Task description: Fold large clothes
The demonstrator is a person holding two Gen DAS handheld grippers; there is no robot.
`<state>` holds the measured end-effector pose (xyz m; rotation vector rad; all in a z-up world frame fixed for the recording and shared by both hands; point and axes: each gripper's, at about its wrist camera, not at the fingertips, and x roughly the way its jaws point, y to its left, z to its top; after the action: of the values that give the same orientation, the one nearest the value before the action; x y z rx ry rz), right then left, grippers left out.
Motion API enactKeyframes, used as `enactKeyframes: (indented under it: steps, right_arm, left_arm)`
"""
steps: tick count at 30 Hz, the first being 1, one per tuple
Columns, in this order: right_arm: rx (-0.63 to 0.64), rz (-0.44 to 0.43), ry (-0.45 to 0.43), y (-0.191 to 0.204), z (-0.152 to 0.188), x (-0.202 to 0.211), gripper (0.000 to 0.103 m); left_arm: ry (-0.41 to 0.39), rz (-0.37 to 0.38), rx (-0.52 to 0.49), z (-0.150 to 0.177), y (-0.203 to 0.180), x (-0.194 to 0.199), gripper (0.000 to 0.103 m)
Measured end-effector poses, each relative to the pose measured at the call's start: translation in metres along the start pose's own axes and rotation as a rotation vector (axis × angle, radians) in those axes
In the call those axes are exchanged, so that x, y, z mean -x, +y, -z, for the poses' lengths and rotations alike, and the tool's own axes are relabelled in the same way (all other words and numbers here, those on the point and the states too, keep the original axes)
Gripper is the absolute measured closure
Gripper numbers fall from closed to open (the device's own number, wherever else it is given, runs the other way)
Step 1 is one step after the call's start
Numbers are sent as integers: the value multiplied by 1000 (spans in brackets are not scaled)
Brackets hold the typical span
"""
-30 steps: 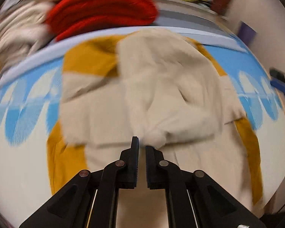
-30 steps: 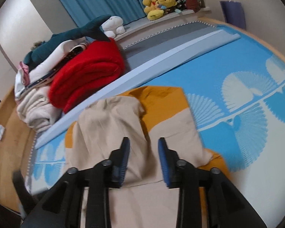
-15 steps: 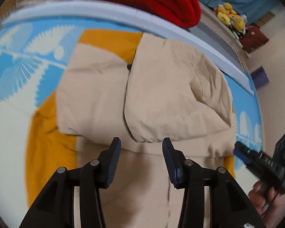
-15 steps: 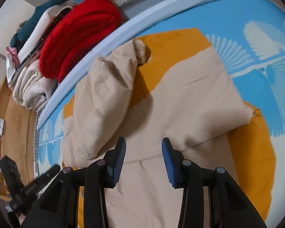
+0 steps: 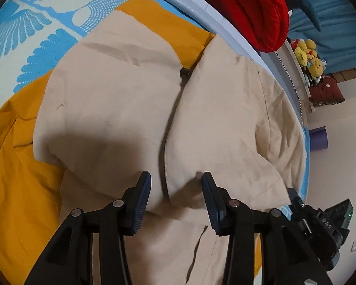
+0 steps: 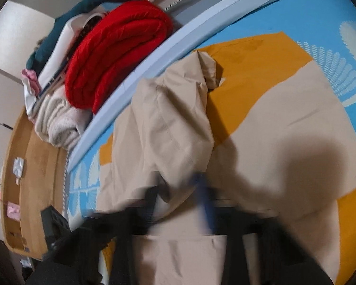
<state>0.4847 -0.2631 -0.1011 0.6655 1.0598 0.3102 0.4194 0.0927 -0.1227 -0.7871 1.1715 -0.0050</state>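
Note:
A large beige and mustard-yellow jacket (image 5: 111, 109) lies spread on the blue patterned bed, with both beige sleeves folded in over its body. It also shows in the right wrist view (image 6: 284, 142). My left gripper (image 5: 175, 199) is open and empty, its fingers hovering over the lower ends of the folded sleeves. My right gripper (image 6: 180, 204) is blurred by motion; its jaws stand apart over the hem of the left sleeve (image 6: 168, 123), holding nothing. The right gripper also shows at the left wrist view's lower right edge (image 5: 320, 223).
A rolled red blanket (image 6: 116, 57) and a pile of white and teal bedding (image 6: 57, 123) lie beyond the pale blue bed border (image 6: 178, 38). Yellow plush toys (image 5: 308, 54) sit on a far shelf. A wooden floor strip (image 6: 35, 178) runs beside the bed.
My left gripper has opened, letting go of the sleeve it had carried across, and has come closer to the jacket. My right gripper has dropped low over the garment and is moving fast.

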Motion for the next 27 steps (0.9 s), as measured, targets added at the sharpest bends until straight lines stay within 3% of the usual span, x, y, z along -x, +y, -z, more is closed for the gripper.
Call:
enactKeyframes:
  steps: [2,6,8,11,13,16,18,20,23,25,26,27]
  right_arm:
    - [-46,-33,-31,-6,-1,5,101]
    - [-63,-45,-56,-11,0,16,101]
    - [-85,21,-1,-23,3,8,101]
    - [-229,112,109,-62,13,-16,100]
    - [-251,154,120,-69,17,-19,89]
    - [-170,237,79,-47,12,-9,71]
    - [-70,283,3,-22,7,6,70]
    - [14,291,-74,2,4,20,68]
    - [126,251,-139,25,9,23,64]
    - [167,163,-82,31,11,6,59]
    - [171,120,-5,28,16,-12,59]
    - [158,135,58,22,21,-29,59]
  left_arm:
    - [-10,14,-10,-1,-3,0,67]
    - [23,14,-51,6,-8,-7,90]
    - [47,-58,-111,12,-13,-15,95]
    - [26,-171,-153,17,-18,-16,98]
    - [-7,-231,-178,17,-24,-10,98]
    - [-93,-228,-261,20,-46,7,98]
    - [-128,-174,-319,23,-62,14,98]
    - [-109,-119,-365,30,-73,10,96]
    - [-39,-164,-353,34,-64,-13,96]
    - [30,-234,-280,30,-45,-33,96]
    - [59,-264,-249,30,-38,-38,96]
    - [86,-283,-213,29,-31,-39,96]
